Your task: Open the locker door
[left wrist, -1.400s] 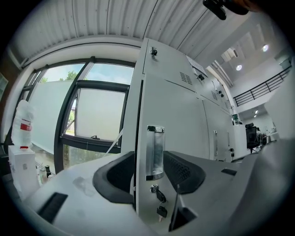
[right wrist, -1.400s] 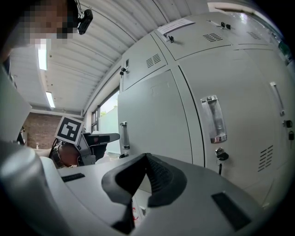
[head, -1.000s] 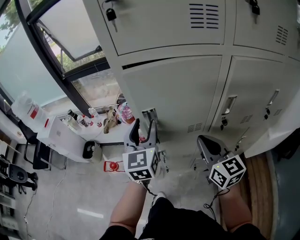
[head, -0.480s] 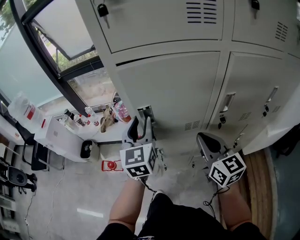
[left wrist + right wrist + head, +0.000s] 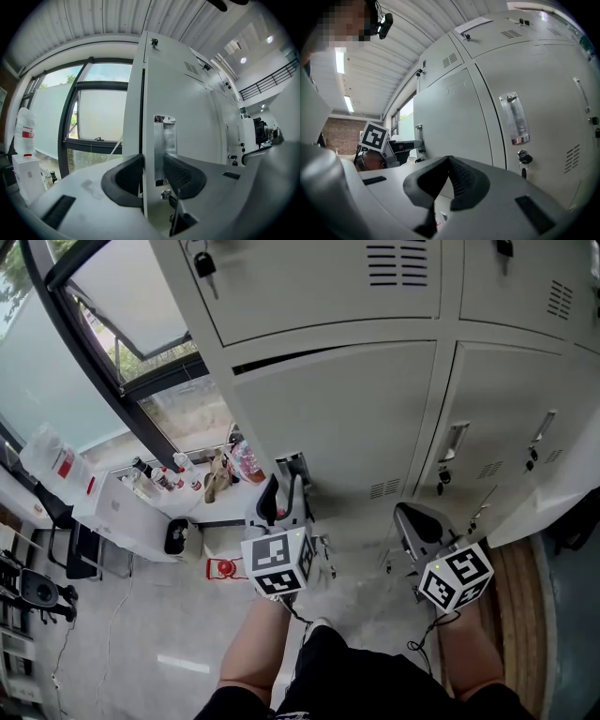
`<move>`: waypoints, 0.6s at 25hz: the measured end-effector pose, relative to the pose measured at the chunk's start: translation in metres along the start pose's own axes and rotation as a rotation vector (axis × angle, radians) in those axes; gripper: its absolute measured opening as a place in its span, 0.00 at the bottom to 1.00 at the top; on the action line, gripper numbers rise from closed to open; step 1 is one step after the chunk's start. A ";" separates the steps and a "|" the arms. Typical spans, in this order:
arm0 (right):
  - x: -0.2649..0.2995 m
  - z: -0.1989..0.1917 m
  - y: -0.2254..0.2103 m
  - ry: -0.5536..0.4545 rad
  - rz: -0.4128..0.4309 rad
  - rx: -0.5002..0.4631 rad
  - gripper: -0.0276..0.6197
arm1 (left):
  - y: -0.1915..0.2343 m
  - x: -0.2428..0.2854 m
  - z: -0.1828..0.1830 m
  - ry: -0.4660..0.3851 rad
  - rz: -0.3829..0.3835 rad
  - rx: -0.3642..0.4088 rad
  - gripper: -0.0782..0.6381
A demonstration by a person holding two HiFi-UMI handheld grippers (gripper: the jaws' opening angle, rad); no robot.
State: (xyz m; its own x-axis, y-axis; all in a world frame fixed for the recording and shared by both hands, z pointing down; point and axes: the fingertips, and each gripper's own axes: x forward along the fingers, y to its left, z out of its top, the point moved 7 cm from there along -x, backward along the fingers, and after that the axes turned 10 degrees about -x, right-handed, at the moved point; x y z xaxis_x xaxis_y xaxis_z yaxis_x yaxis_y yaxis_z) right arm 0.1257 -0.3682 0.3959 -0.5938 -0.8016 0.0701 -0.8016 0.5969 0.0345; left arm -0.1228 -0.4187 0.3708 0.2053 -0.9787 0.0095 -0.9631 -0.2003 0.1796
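Item: locker door [image 5: 347, 418], lower left of the bank, a dark gap along its top. We note the left gripper [image 5: 152, 171], jaws just closing, pinching the door's free edge at the chrome handle [image 5: 165, 140]; right gripper [image 5: 449, 161] jaws together, holding nothing. Nearby: window-side bottles [image 5: 164, 479], a key [image 5: 442, 476] in the neighbouring lock. Bottle labels unreadable

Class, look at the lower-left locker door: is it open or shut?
Apparently slightly ajar: in head view, the locker door shows a dark tapering gap along its top edge.
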 end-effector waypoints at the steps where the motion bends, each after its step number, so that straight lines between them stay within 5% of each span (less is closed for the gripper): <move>1: -0.002 0.000 0.001 -0.001 0.002 0.002 0.13 | -0.001 -0.002 0.000 0.002 0.002 -0.001 0.31; 15: -0.040 0.003 0.015 -0.010 0.055 0.022 0.13 | -0.027 -0.050 -0.002 0.031 0.021 -0.014 0.31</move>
State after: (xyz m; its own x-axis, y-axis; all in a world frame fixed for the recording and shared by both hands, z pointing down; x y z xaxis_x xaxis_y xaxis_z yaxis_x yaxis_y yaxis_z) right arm 0.1371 -0.3272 0.3901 -0.6373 -0.7682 0.0609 -0.7693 0.6388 0.0089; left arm -0.1068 -0.3643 0.3672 0.1908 -0.9807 0.0436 -0.9648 -0.1791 0.1924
